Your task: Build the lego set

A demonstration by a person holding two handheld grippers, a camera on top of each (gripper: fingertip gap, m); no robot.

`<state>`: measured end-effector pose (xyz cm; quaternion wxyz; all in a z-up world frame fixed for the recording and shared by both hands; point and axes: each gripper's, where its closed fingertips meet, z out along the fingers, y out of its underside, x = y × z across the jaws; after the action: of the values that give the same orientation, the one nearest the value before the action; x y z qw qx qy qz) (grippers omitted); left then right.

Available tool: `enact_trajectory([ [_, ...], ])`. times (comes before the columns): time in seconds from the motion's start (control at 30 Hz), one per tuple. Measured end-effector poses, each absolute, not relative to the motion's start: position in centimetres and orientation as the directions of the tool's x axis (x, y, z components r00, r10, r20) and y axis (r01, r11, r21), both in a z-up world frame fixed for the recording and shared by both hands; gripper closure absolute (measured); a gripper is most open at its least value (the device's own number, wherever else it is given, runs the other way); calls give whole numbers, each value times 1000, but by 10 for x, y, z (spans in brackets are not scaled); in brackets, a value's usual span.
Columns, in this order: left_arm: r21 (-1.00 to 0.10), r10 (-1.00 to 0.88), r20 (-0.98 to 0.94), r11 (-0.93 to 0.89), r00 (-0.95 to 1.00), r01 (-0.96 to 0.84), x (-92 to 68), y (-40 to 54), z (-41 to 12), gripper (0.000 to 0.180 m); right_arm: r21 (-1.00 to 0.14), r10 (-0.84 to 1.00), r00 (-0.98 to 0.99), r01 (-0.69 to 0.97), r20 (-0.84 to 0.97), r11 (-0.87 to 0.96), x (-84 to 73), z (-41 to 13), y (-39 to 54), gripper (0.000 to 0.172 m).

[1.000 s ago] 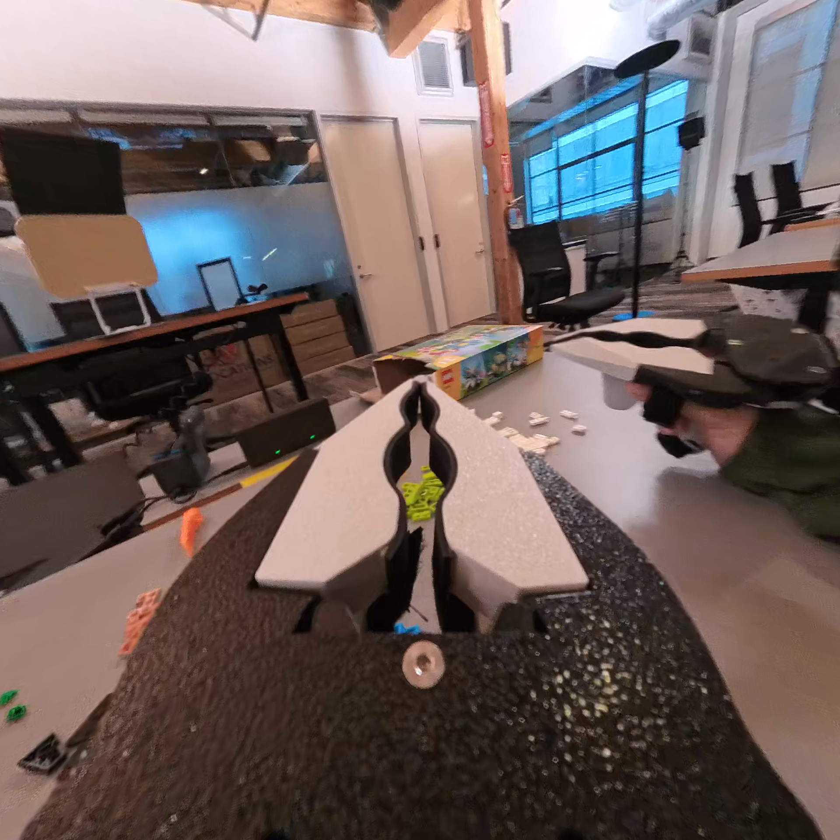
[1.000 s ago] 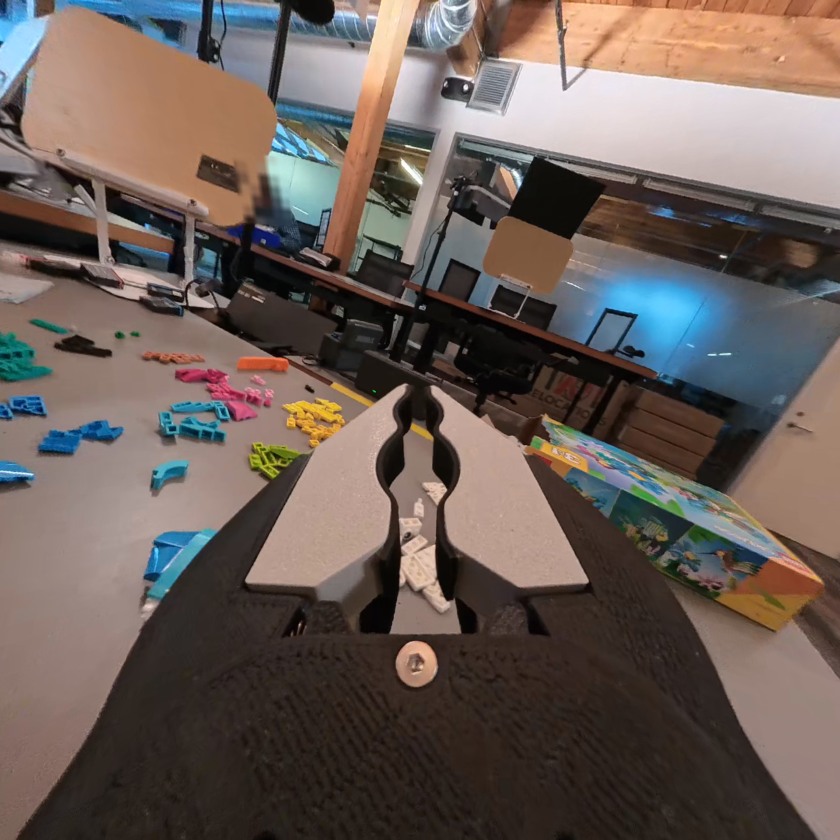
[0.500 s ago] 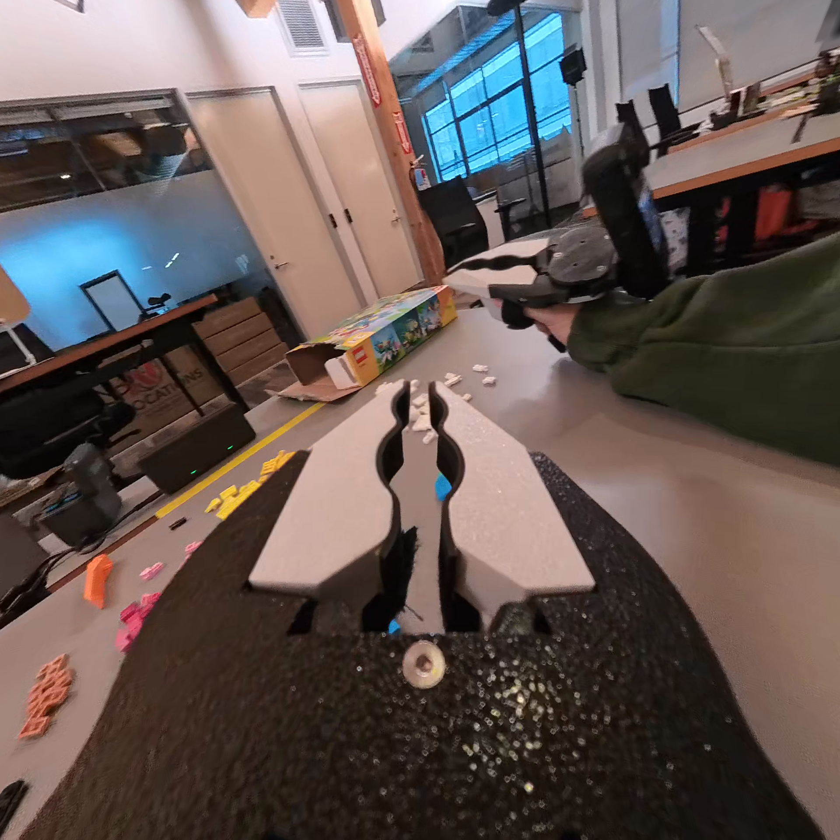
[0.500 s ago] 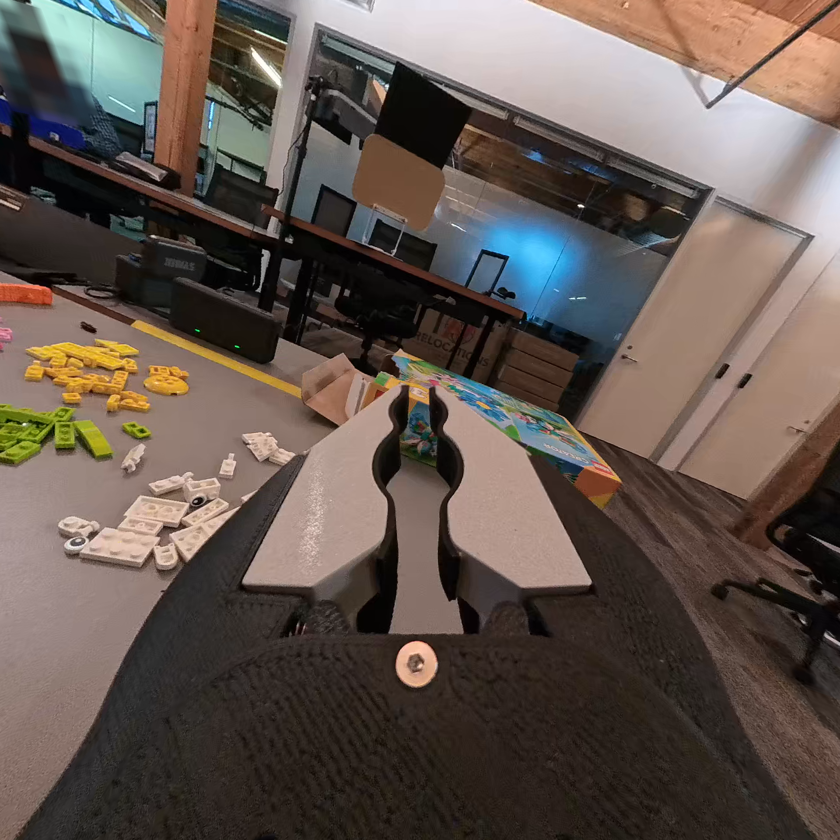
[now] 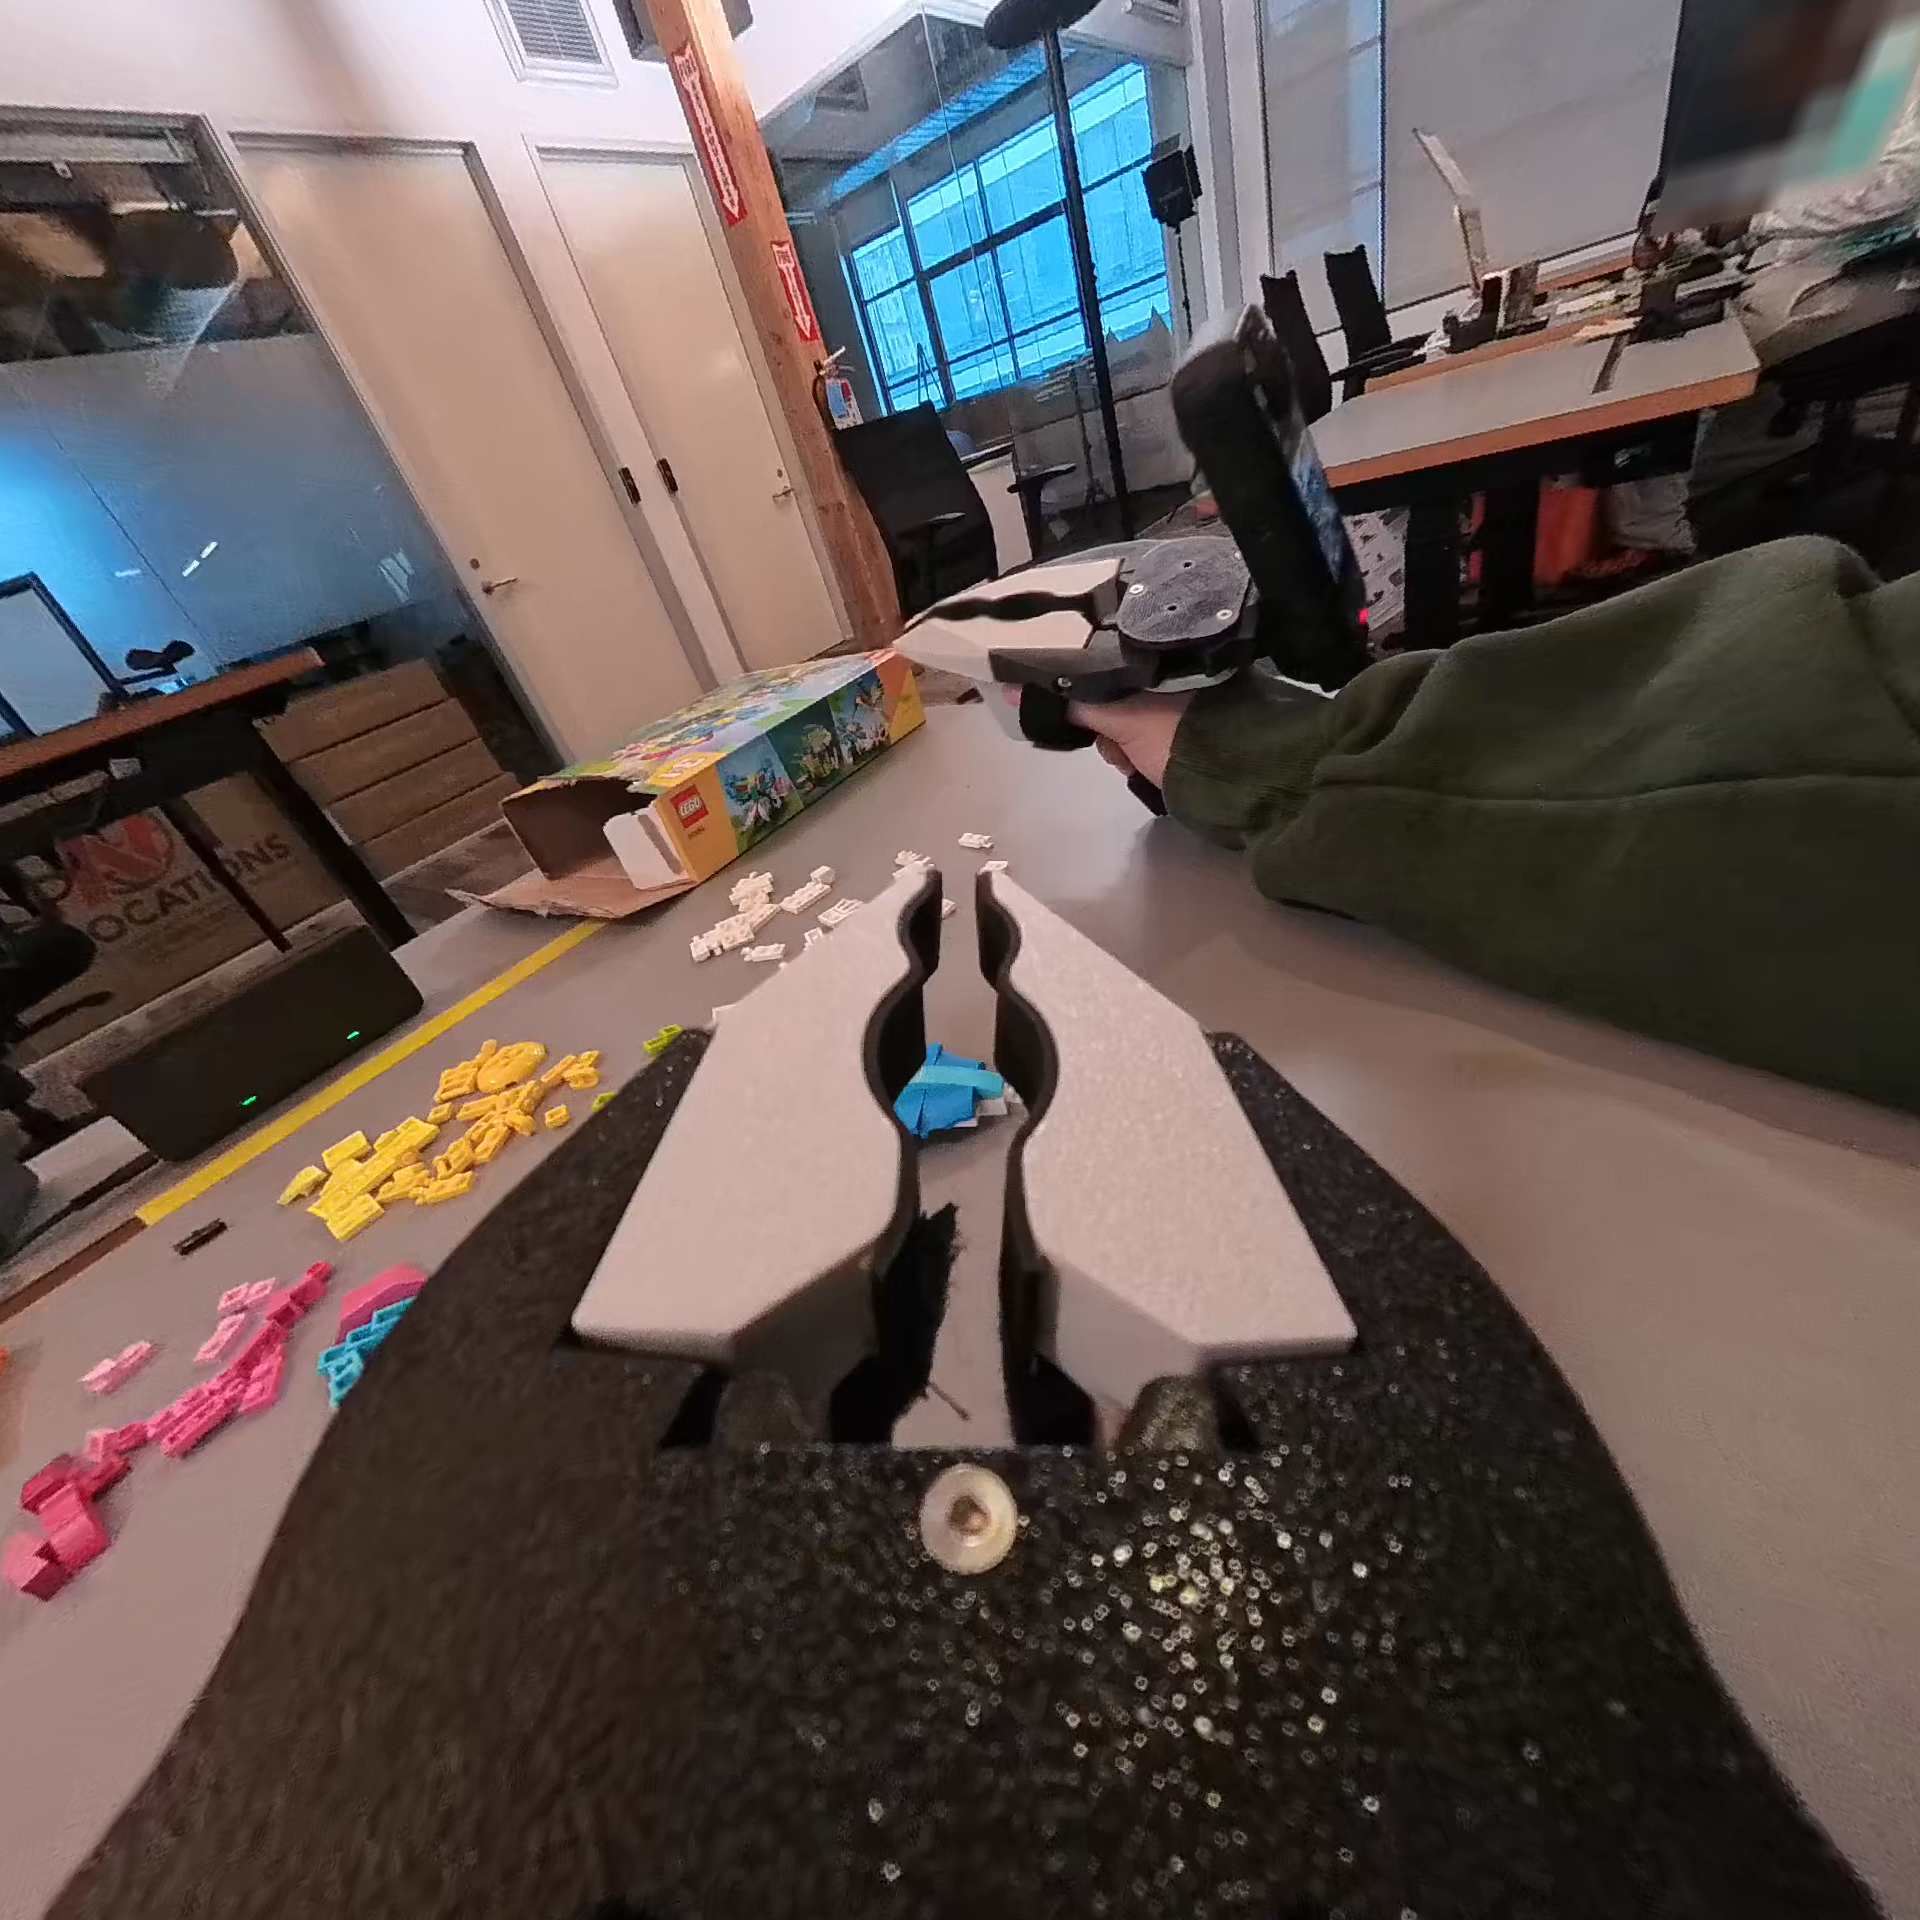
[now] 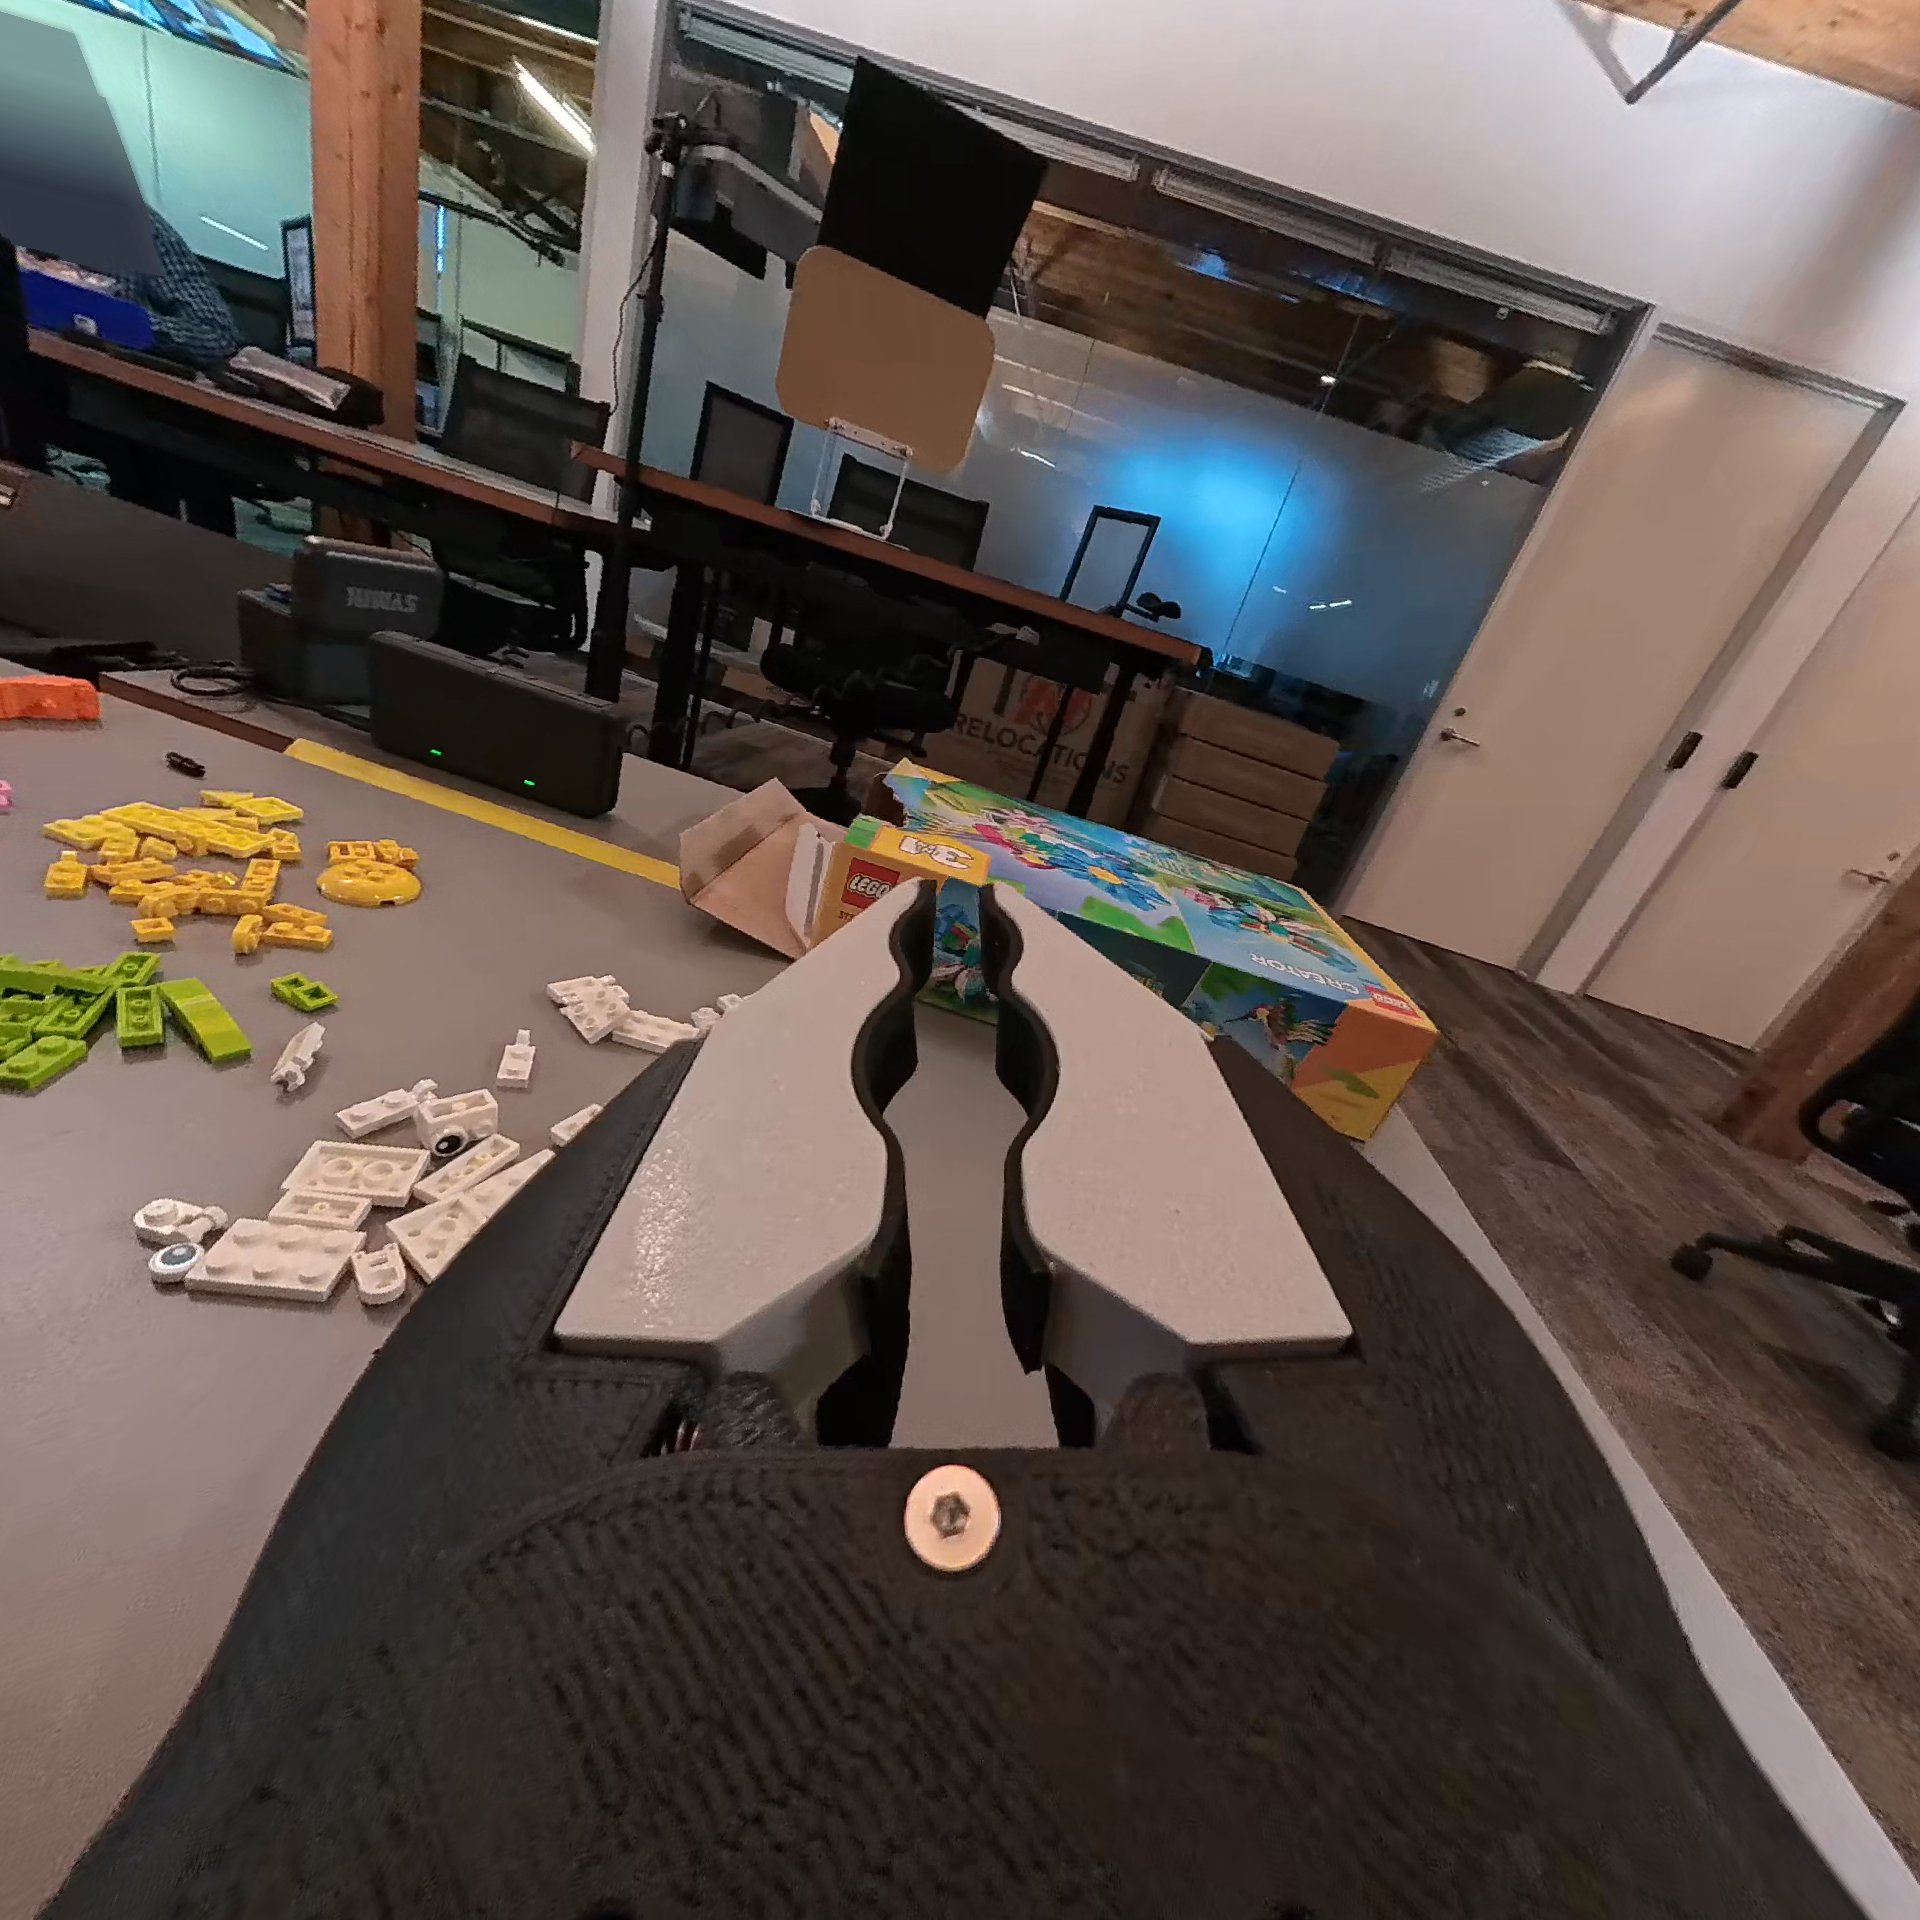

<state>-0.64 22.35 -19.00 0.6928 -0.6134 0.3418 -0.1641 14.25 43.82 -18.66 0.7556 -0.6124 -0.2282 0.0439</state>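
The left gripper [image 5: 958,902] hangs over the grey table [image 5: 1558,1195], fingers slightly parted and gripping nothing; blue bricks [image 5: 940,1099] lie on the table below the gap. White bricks [image 5: 764,920] sit at 11 o'clock, yellow bricks [image 5: 436,1143] at 9. The right gripper [image 6: 952,902], also parted and bare, points at the open toy box [image 6: 1195,956] at 12 o'clock; green bricks [image 6: 94,1013] at 9.

Blue bricks [image 5: 940,1091] lie on the table [image 5: 1455,1143] under the slightly parted, bare left claw [image 5: 958,894].
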Motion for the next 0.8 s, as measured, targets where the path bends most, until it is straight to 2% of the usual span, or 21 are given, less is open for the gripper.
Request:
enact_trajectory([
  [0.8,-948,-597,-318,227,736,-225,-12,231,-191,180,-947,389,871,221,299,233,132,-190,435,165],
])
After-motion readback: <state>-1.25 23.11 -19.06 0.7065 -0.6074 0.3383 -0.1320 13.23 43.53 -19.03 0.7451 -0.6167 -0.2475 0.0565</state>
